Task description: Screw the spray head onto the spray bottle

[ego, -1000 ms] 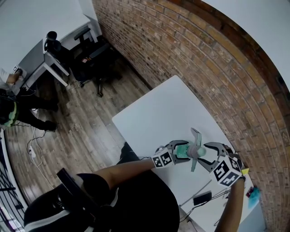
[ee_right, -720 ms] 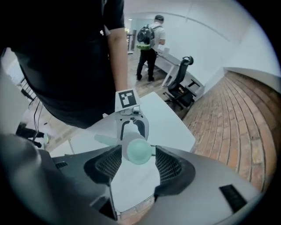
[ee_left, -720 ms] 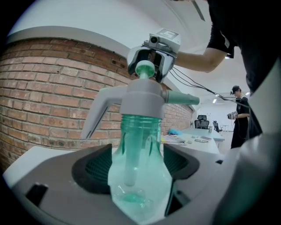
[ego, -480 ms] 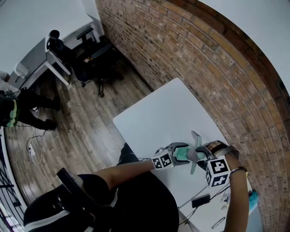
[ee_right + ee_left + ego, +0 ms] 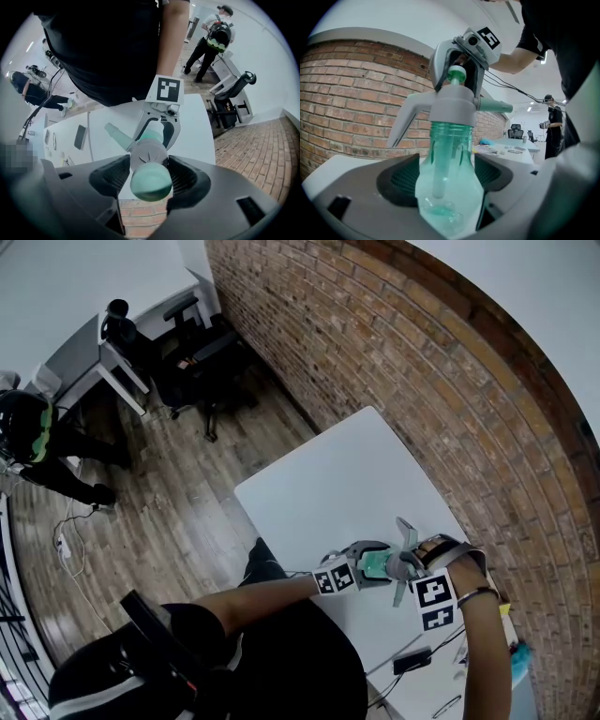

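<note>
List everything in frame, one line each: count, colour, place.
spray bottle: 1, clear green, held above the table
spray head: 1, grey with green cap, on the bottle's neck
table: 1, white, beside the wall
phone: 1, dark, on the table's near end
brick wall: 1, red-brown, along the table
floor: brown wood
desk: 1, grey, far left
office chair: at least 1, black, by the desk
bystander: 1, dark clothes, far left
left gripper: 1, grey, shut on the spray bottle
right gripper: 1, grey, shut on the spray head
</note>
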### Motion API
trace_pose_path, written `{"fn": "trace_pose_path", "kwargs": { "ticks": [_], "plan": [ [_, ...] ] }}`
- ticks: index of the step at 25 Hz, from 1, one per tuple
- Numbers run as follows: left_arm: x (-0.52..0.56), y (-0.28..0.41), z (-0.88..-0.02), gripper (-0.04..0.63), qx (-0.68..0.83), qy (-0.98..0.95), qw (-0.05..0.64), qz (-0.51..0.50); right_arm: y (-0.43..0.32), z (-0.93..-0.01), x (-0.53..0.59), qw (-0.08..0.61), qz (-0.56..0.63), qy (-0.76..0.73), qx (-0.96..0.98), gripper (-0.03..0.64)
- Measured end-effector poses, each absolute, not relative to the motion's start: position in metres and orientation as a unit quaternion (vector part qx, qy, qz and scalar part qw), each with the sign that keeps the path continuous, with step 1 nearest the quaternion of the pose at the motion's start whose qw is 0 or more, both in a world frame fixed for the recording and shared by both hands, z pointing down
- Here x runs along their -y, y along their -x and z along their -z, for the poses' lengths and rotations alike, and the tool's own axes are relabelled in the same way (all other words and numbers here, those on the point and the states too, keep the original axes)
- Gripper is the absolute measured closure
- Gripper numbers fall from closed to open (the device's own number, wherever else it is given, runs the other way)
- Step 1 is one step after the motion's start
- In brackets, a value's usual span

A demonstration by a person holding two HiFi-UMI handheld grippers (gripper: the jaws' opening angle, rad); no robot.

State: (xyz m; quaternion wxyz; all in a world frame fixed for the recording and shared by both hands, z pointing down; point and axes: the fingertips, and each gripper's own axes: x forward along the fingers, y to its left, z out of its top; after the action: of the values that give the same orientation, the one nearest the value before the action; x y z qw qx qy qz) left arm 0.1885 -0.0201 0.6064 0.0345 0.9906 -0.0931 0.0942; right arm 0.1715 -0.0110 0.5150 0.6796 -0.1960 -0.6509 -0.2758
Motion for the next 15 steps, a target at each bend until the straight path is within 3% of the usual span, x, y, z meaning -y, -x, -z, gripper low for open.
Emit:
{"fn": "trace_pose_path", "kwargs": {
  "ticks": [5,15],
  "plan": [
    [0.021,-0.189,-0.605,0.247,0.095,-0.991,0.033,-0.093,-0.170,-0.520,0.011,0.679,0.255,0.192,0.661,0.373],
    [0.018,-0.188,-0.615,0.244,0.096,-0.990,0.024,-0.104,-0.164,-0.521,0.012,0.654,0.078,0.100,0.746,0.363]
  ]
}}
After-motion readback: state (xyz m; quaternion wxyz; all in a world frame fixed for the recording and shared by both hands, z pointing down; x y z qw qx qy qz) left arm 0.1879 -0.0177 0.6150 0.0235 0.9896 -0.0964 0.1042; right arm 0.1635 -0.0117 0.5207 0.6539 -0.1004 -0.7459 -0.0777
